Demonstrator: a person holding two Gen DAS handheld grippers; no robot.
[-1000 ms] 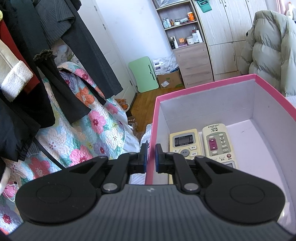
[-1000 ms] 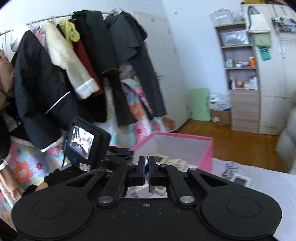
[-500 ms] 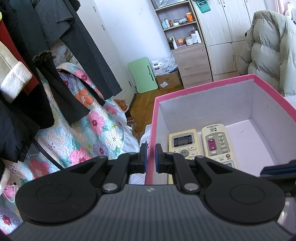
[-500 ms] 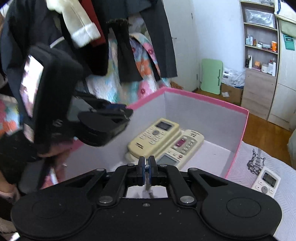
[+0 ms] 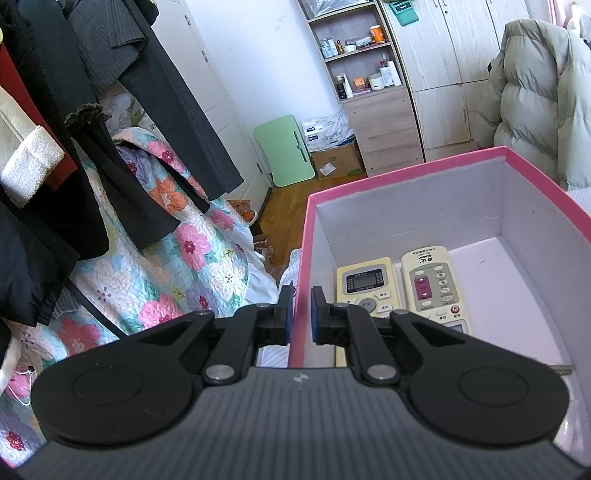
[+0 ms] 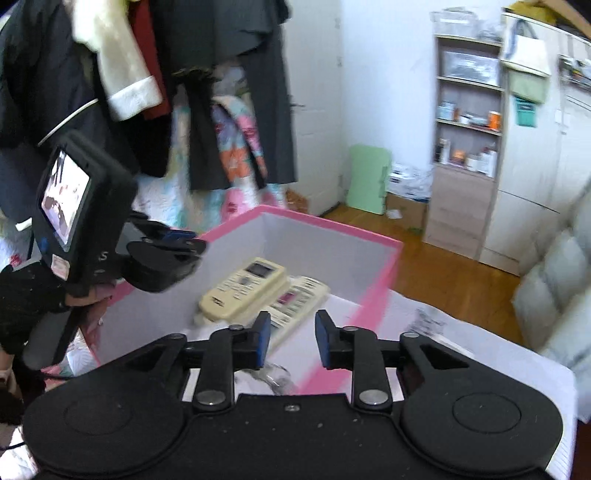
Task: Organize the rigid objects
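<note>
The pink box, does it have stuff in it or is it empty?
Not empty. Two remote controls lie flat, side by side, on the floor of the open pink box.

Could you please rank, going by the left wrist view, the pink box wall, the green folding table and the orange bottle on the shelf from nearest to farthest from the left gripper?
1. Pink cardboard box wall: clamped between the left gripper's pads.
2. Pale green folding table: leaning on the wall, on the floor beyond.
3. Orange bottle: high on the wooden shelf, farthest.
</note>
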